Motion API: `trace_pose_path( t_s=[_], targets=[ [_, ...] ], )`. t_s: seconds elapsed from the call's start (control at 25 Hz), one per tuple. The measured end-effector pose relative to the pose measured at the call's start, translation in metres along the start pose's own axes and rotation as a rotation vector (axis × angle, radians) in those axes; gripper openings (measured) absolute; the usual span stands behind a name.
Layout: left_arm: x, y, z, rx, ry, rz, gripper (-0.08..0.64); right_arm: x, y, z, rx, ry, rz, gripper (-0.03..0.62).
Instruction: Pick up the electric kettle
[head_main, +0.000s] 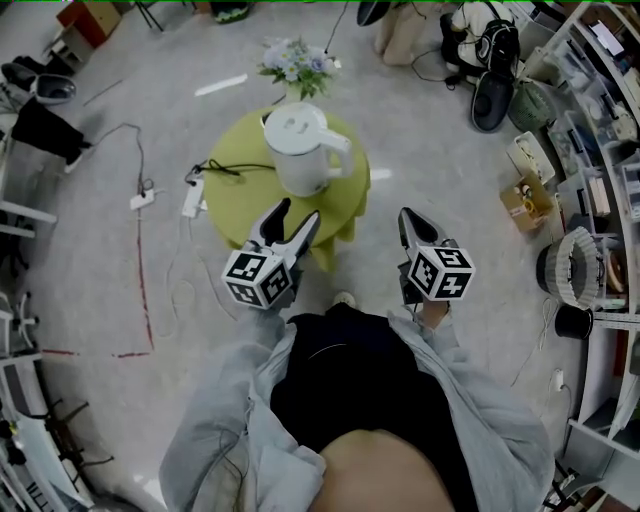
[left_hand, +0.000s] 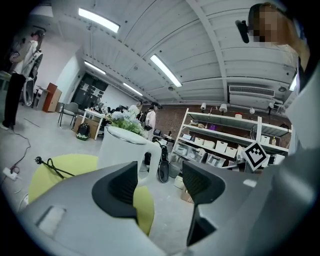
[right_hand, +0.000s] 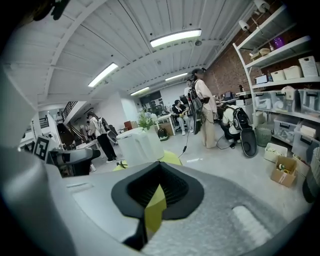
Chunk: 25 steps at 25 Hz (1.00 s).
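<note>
A white electric kettle (head_main: 300, 150) stands upright on a round yellow-green table (head_main: 235, 205), its handle toward the right. My left gripper (head_main: 297, 215) hovers over the table's near edge, just short of the kettle, open and holding nothing. In the left gripper view the kettle (left_hand: 120, 147) and its handle show ahead, through and left of the gap of the left gripper (left_hand: 160, 182). My right gripper (head_main: 408, 215) is off the table's right side, apart from the kettle, with its jaws together. In the right gripper view the kettle (right_hand: 137, 147) stands ahead to the left of the right gripper (right_hand: 157, 192).
A vase of flowers (head_main: 297, 65) sits beyond the table. A power strip (head_main: 192, 197) and a black cable (head_main: 235, 168) lie at the table's left. Shelves (head_main: 600, 150) and a cardboard box (head_main: 525, 200) line the right. Several people (right_hand: 202, 110) stand farther off.
</note>
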<state>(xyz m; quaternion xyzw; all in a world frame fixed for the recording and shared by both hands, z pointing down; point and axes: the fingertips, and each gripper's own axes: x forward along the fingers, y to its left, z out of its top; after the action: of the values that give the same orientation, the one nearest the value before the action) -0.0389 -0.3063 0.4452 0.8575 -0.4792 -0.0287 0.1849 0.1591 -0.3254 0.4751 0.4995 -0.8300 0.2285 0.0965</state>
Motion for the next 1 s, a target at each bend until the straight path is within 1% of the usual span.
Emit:
trace_pose_path(
  t_s=[0.24,0.48,0.8,1.0],
  targets=[
    [0.026,-0.007,-0.002,0.003,0.01,-0.001,0.278,0.006,-0.017,0.001,0.019,0.014,0.0,0.002],
    [0.045,-0.008,-0.006,-0.015,0.017,0.016,0.278,0.005,-0.018,-0.008,0.036,0.033,-0.005,0.002],
    [0.08,-0.009,-0.016,0.003,0.034,0.026,0.287,0.011,-0.029,-0.008,0.034,0.051,-0.023,0.002],
    [0.104,-0.006,-0.024,-0.017,0.048,0.044,0.291,0.016,-0.045,-0.003,0.04,0.062,-0.048,0.002]
  ],
)
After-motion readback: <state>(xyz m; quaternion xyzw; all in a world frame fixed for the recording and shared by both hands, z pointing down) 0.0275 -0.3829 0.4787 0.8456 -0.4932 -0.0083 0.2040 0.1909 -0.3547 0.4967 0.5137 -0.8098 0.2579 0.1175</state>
